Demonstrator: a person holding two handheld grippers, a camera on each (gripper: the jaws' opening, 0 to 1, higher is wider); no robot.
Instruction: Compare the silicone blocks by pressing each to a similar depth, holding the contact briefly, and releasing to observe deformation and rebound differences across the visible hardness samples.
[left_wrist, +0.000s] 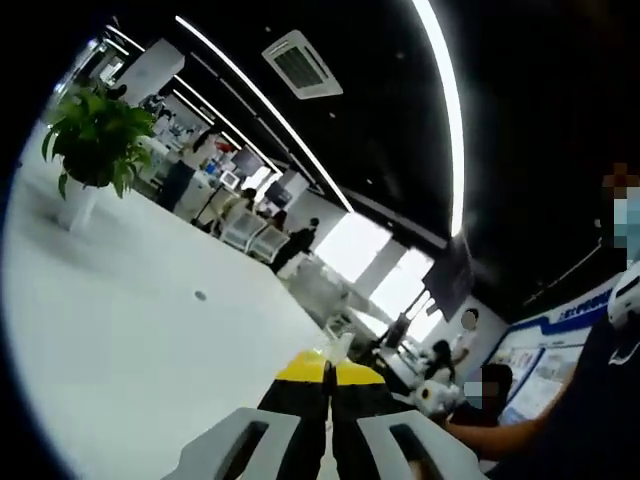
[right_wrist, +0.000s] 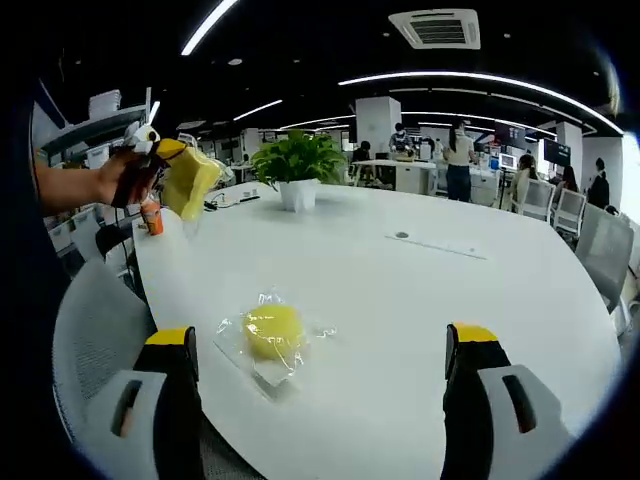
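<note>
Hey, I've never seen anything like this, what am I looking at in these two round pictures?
A person holds a two-jaw gripper in each hand, each carrying a fisheye camera. In the left gripper view, the left gripper has its jaws together, raised above the white table. In the right gripper view, the right gripper is wide open, facing a yellow silicone block lying on clear plastic wrap on the table. A potted plant stands farther back. The left gripper there seems to carry another yellow piece.

Yellow block (right_wrist: 272, 329) bagged, on table.
</note>
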